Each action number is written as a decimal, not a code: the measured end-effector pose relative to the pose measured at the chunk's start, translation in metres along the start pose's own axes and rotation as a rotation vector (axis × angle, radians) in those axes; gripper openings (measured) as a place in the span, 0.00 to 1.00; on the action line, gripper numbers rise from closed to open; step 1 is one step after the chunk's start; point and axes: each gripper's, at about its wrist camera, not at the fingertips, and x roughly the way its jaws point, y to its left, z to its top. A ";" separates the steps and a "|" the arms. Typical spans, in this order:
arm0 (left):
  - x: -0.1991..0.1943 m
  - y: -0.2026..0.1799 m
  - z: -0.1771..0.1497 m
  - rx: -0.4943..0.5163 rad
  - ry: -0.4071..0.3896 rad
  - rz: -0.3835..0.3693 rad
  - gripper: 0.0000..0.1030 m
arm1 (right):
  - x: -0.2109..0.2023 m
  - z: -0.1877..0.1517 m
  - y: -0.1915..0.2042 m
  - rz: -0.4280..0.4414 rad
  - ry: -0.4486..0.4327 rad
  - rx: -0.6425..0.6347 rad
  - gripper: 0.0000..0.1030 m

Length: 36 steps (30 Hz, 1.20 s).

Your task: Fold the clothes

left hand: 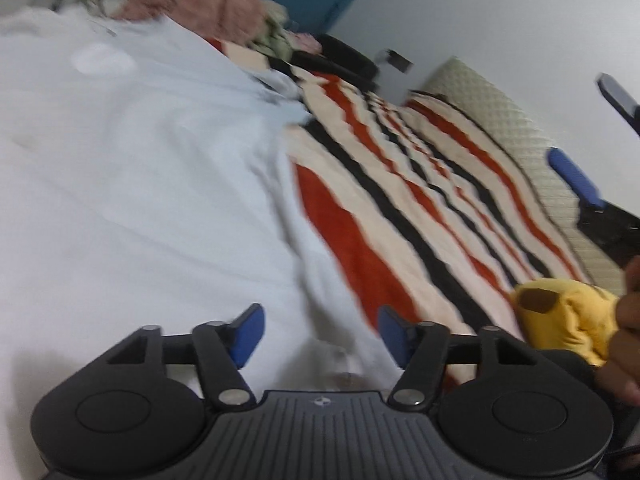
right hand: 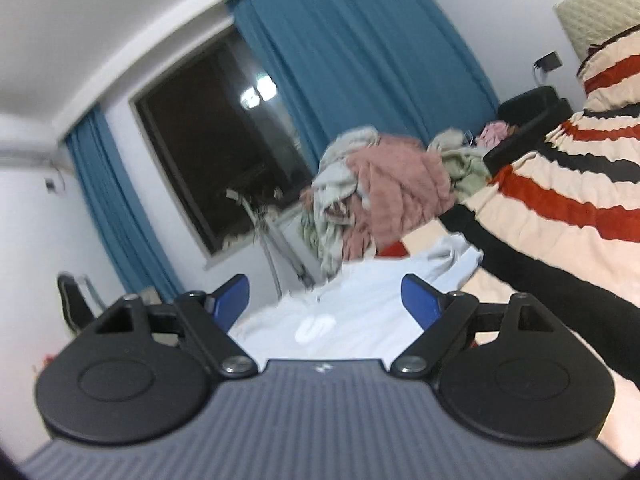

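A white garment (left hand: 132,168) lies spread on the bed over a red, black and cream striped blanket (left hand: 420,184). My left gripper (left hand: 316,334) is open and empty, just above the garment's right edge. The garment also shows in the right wrist view (right hand: 344,320), with a pale printed mark on it. My right gripper (right hand: 324,300) is open and empty, raised above the garment's near part. In the left wrist view the right gripper's blue fingertips (left hand: 576,178) show at the far right edge.
A heap of pink, cream and green clothes (right hand: 384,192) sits at the bed's far end, in front of a dark window (right hand: 216,136) with blue curtains (right hand: 360,52). A yellow plush toy (left hand: 564,320) lies on the blanket. A quilted headboard (left hand: 500,120) stands against the wall.
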 end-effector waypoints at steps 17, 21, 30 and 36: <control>0.111 -0.081 -0.019 0.200 0.217 0.039 0.05 | 0.006 -0.010 -0.068 0.009 0.044 0.363 0.83; 0.131 -0.076 -0.019 0.178 0.261 0.034 0.06 | 0.006 -0.010 -0.063 -0.006 0.051 0.316 0.83; 0.081 -0.075 0.013 0.206 0.178 0.077 0.74 | 0.010 -0.010 -0.042 -0.037 0.076 0.189 0.83; 0.023 -0.049 0.049 0.203 0.038 0.229 0.81 | 0.012 -0.013 -0.016 -0.077 0.078 0.030 0.83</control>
